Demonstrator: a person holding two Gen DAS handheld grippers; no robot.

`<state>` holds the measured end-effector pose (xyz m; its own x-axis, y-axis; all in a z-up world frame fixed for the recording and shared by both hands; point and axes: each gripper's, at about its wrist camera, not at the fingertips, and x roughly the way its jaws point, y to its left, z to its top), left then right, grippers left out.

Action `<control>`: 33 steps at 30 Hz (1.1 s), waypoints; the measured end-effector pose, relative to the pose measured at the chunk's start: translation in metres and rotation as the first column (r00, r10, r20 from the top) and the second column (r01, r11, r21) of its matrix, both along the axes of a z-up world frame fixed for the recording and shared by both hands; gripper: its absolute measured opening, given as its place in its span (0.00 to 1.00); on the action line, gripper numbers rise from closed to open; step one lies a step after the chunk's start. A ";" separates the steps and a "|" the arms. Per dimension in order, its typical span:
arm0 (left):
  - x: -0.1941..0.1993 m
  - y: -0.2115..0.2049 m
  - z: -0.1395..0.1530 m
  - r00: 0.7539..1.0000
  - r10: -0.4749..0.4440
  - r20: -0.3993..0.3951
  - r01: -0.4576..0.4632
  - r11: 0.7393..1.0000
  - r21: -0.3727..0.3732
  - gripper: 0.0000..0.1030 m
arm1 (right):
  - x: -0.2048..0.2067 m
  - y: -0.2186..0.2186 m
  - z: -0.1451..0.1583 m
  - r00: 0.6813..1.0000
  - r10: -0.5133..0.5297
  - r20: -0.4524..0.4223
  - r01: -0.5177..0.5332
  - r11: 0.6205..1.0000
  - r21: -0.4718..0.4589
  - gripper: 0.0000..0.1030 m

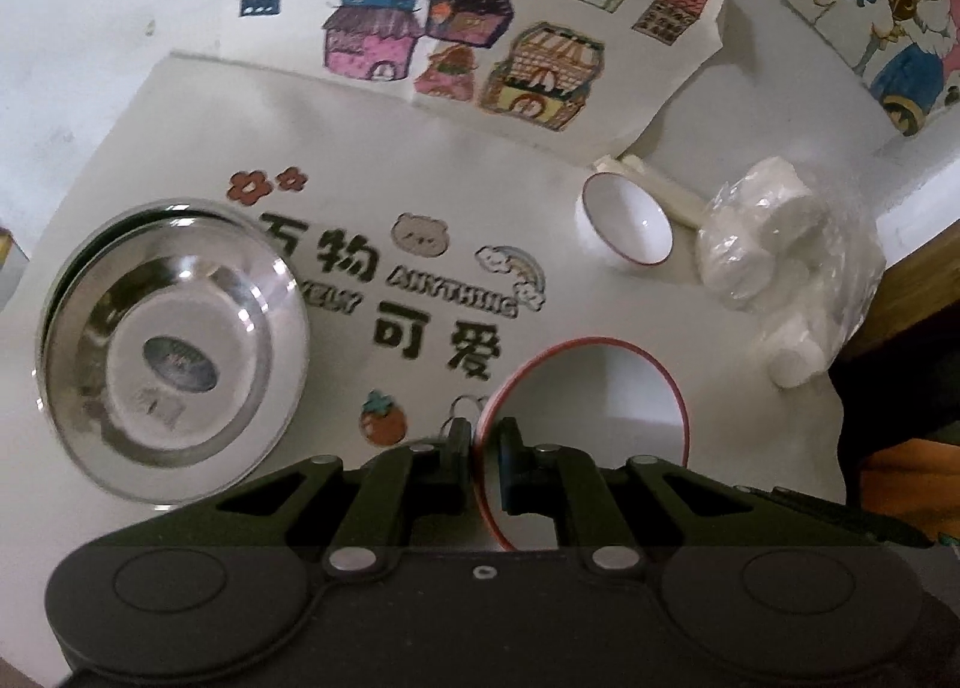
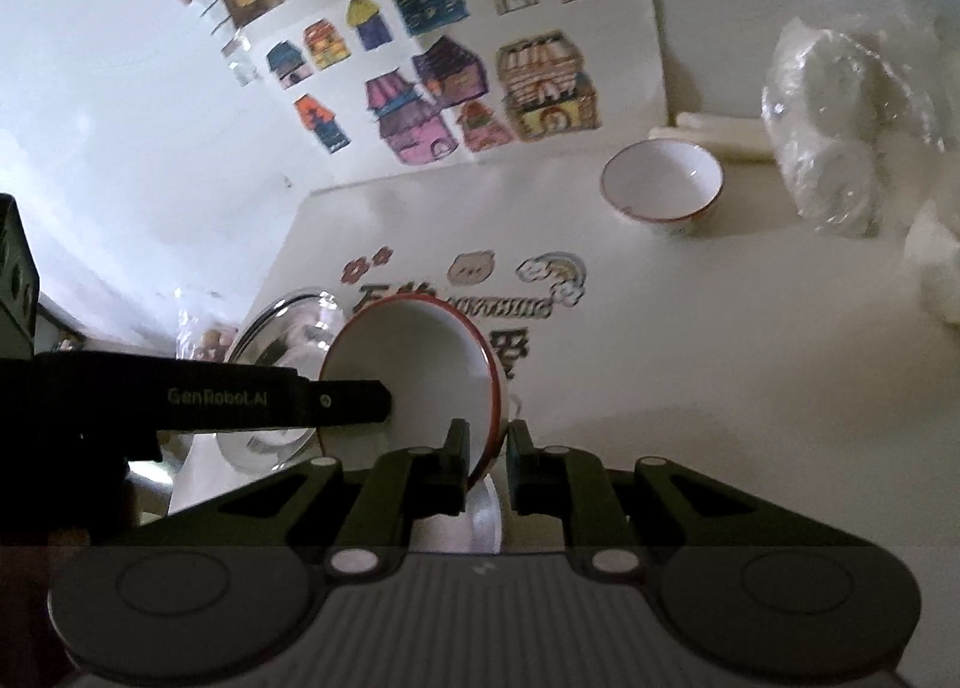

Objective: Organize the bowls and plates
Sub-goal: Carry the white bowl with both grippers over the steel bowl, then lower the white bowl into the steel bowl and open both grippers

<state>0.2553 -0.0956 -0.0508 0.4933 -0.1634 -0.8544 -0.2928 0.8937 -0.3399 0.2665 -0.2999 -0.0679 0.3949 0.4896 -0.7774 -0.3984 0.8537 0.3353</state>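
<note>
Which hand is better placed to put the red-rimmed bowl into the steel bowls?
Left, probably. The left gripper is clamped on the red-rimmed bowl, beside the steel bowls. The right gripper merely straddles the far rim and sits farther from them.
</note>
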 end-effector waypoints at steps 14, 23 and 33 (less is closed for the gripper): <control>-0.029 0.018 -0.016 0.998 -0.004 -0.070 0.003 1.000 -0.015 0.09 | -0.027 0.020 -0.019 0.996 0.018 -0.091 -0.020 1.000 -0.018 0.14; -0.034 0.018 -0.027 0.994 -0.008 -0.106 0.005 1.000 -0.023 0.09 | -0.028 0.023 -0.025 0.992 0.031 -0.123 -0.037 0.998 -0.049 0.14; -0.031 0.010 -0.036 0.988 -0.020 -0.151 0.019 1.000 -0.008 0.09 | -0.023 0.022 -0.034 0.985 0.039 -0.166 -0.052 0.996 -0.074 0.14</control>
